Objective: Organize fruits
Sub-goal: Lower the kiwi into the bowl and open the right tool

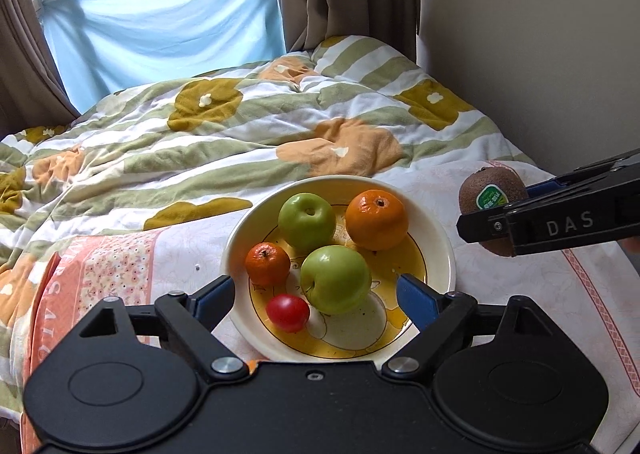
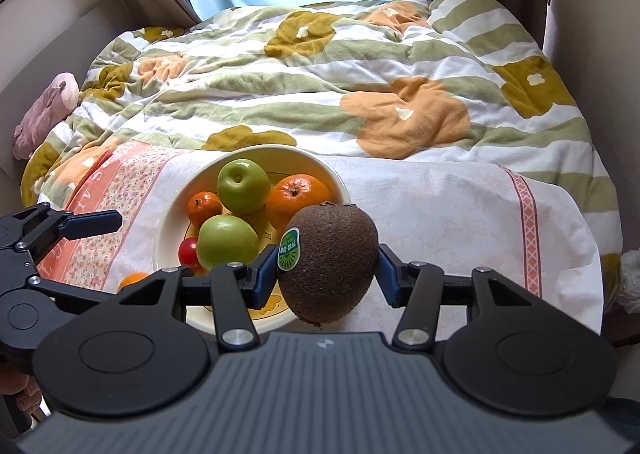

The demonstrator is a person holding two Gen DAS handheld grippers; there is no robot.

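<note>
A cream bowl (image 1: 438,242) with a yellow pattern sits on a white and pink cloth on the bed. It holds two green apples (image 1: 335,279), a large orange (image 1: 377,219), a small mandarin (image 1: 267,263) and a red tomato (image 1: 288,312). My left gripper (image 1: 316,296) stands open over the bowl's near side, with nothing between its pads. To the right of the bowl, above the cloth, my right gripper (image 2: 326,274) is shut on a brown kiwi (image 2: 332,274) that bears a green sticker. Another small orange fruit (image 2: 132,279) peeks out beside the bowl (image 2: 170,226), mostly hidden.
A rumpled flowered quilt (image 1: 248,134) covers the bed beyond the cloth (image 1: 532,294). A wall runs along the right, and curtains with a blue sheet hang at the back. A pink plush toy (image 2: 44,110) lies at the bed's left edge.
</note>
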